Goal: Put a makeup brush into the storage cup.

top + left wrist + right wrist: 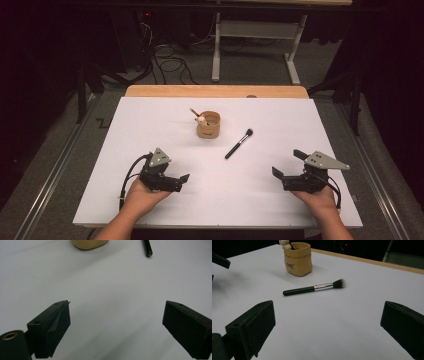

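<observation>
Now, from the high view, I see my left tool (184, 178) and right tool (286, 165) resting low over the near part of the white desk (150, 120), each in a hand, well apart from one another. Both have their jaws spread with nothing between them. The makeup brush (239, 143) lies flat on the desk between the two tools and farther out, bristles pointing away to the right. Just beyond it to the left stands a tan pouch-shaped holder (208, 125) with a small item sticking out of it.

Looking along the left tool (116, 315), its jaws stand wide over bare desk; the holder's base (90, 243) and the brush handle's tip (148, 250) sit at the top edge.

Along the right tool (328, 322), jaws wide apart, the brush (314, 287) lies ahead, the holder (298, 260) behind it.
</observation>
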The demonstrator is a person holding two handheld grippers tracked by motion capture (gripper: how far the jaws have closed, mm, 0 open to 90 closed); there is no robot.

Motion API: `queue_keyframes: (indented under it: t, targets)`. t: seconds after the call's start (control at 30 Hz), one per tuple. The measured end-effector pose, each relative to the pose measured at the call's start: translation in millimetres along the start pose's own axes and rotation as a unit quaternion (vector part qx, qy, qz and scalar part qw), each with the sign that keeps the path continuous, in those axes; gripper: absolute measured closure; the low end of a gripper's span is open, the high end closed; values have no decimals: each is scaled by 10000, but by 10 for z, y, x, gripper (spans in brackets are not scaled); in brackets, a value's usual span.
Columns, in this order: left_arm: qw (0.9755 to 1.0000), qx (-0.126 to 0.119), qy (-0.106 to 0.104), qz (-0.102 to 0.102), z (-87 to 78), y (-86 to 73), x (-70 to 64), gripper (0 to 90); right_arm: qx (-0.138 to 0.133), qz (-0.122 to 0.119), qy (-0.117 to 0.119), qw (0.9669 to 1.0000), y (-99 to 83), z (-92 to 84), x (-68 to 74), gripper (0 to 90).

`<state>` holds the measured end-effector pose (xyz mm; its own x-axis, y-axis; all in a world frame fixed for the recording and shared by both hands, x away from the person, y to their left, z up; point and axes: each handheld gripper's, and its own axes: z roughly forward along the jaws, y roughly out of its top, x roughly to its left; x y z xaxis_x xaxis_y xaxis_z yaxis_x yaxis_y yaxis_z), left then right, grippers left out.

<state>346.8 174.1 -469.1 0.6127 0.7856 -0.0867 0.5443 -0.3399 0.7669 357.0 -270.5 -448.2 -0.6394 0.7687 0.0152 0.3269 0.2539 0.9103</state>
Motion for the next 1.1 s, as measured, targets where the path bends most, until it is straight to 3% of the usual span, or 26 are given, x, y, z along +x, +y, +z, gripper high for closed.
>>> queue_keyframes:
  t: [0.17, 0.47, 0.73, 0.9, 1.07, 1.1]
  targets:
    - [9997, 222, 20, -142, 16, -14, 43, 99, 30, 35, -4, 10000, -4, 6, 6, 2]
    - [9991, 363, 6, -216, 21, -13, 55, 118, 16, 56, 22, 10000, -4, 5, 12, 2]
    - [9978, 617, -68, -220, -25, 147, 28, 135, -19, 139, 64, 9999, -4, -6, 9, 2]
    - [9938, 1081, -147, -232, 4, 290, 24, 140, -43, 111, 92, 9999, -2, -8, 11, 2]
    - [9906, 1332, -147, -264, 29, 395, 53, 152, -51, 117, 109, 9999, -2, -3, 11, 2]
    - [9882, 1497, -142, -285, 53, 434, 69, 153, -39, 108, 124, 9999, -3, -1, 15, 2]
